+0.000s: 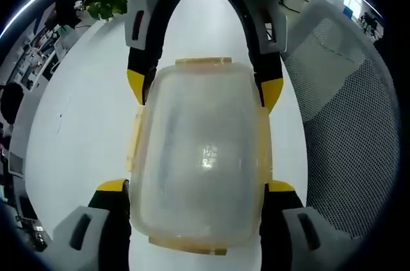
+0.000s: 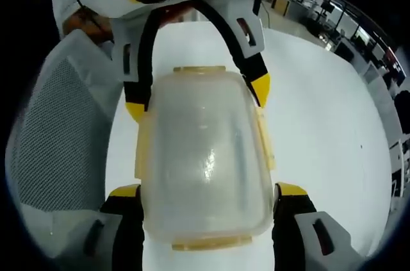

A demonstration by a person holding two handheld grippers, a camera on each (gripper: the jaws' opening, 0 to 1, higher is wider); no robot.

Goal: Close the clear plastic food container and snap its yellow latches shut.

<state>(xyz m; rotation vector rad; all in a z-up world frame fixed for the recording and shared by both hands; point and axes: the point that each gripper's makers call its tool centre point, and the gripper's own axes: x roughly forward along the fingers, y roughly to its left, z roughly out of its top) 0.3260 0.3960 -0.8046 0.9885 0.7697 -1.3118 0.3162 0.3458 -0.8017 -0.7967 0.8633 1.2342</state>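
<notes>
Between opposed grippers, mid-table point(image 1: 77, 123): container point(image 1: 200, 156), lid on. Left gripper point(image 1: 200, 191) and right gripper point(image 2: 208, 194) both straddle it, wide. Press yellow latches point(image 1: 204, 61) squarely downward.

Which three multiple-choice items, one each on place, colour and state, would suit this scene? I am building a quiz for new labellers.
1. Where does the container sit? A on a shelf; B on the white table; C on the floor.
2. What colour are the tong tips? A red; B yellow; C green.
3. The lid is: A on the container; B beside it; C missing.
Answers: B, it rests on the white table; B, the tips are yellow; A, the lid covers the container.
</notes>
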